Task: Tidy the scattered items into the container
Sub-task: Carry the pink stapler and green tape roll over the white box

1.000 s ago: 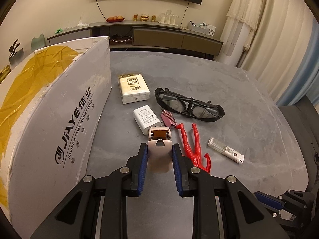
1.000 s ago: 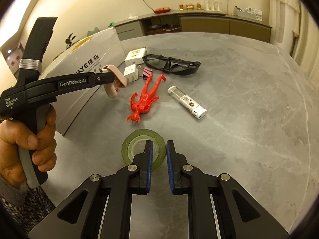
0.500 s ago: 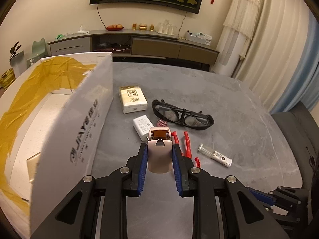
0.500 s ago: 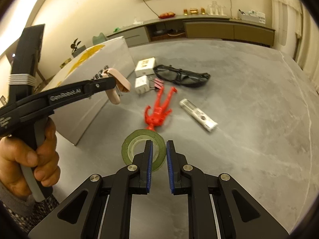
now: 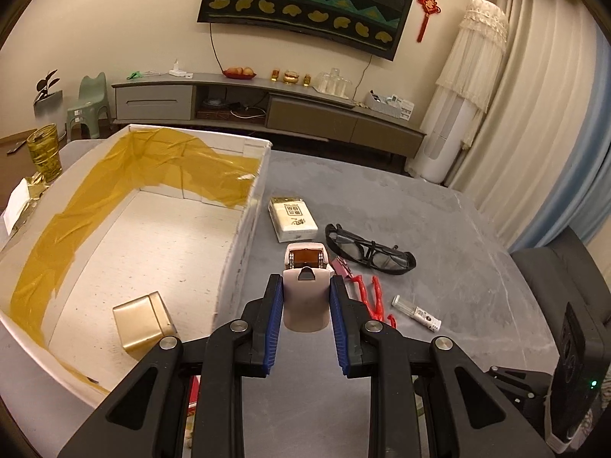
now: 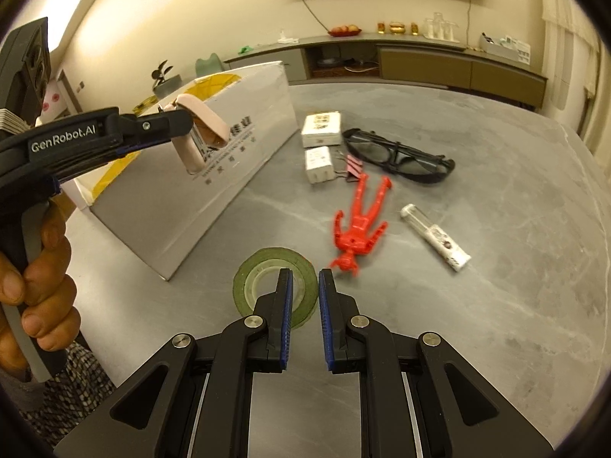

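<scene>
- So the left gripper [image 5: 305,301] is clamped on a pink stapler [image 5: 305,286], up in the air just right of the white box [image 5: 244,236] wall.
- Right gripper [image 6: 304,294] has a narrow gap, nothing in it, low over the green tape roll [image 6: 263,271] near the box corner.
- Past the tape: red figure [image 6: 359,225], then a small clear tube [image 6: 435,236].
- Farther along the box: charger [image 6: 319,164], tissue pack [image 6: 322,128], dark glasses [image 6: 397,154].
- Inside the box sits a gold tin [image 5: 143,320].
</scene>
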`<state>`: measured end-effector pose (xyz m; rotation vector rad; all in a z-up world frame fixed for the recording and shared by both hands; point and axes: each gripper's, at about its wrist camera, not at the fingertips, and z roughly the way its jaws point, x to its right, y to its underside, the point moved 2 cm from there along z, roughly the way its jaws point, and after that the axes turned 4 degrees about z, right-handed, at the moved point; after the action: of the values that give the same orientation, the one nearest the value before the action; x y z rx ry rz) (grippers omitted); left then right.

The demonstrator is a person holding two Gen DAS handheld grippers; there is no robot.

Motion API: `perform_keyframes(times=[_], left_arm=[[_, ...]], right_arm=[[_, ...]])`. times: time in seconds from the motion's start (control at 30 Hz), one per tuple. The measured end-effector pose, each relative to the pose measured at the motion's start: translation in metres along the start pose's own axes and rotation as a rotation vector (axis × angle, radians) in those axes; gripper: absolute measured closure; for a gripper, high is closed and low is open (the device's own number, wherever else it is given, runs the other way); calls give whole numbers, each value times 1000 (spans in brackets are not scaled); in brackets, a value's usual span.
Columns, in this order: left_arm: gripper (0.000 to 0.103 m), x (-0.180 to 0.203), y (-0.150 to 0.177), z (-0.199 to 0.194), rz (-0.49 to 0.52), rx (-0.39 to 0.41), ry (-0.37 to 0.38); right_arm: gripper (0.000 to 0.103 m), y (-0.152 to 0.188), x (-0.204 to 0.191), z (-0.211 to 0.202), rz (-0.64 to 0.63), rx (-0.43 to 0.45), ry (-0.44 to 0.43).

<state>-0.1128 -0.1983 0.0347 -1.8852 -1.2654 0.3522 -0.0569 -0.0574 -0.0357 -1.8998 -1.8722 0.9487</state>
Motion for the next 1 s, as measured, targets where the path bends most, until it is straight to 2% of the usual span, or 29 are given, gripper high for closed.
perform_keyframes(times=[0.43, 0.67, 1.0], left_arm=[[78, -16, -10, -24, -26, 47, 19], [78, -27, -11, -27, -47, 45, 25], [78, -57, -17, -39, -87, 74, 36]], right_arm=[[89, -22, -30, -7, -34, 59, -35], [89, -28, -44, -9, -48, 75, -44], [89, -43, -69, -13, -65, 89, -79]])
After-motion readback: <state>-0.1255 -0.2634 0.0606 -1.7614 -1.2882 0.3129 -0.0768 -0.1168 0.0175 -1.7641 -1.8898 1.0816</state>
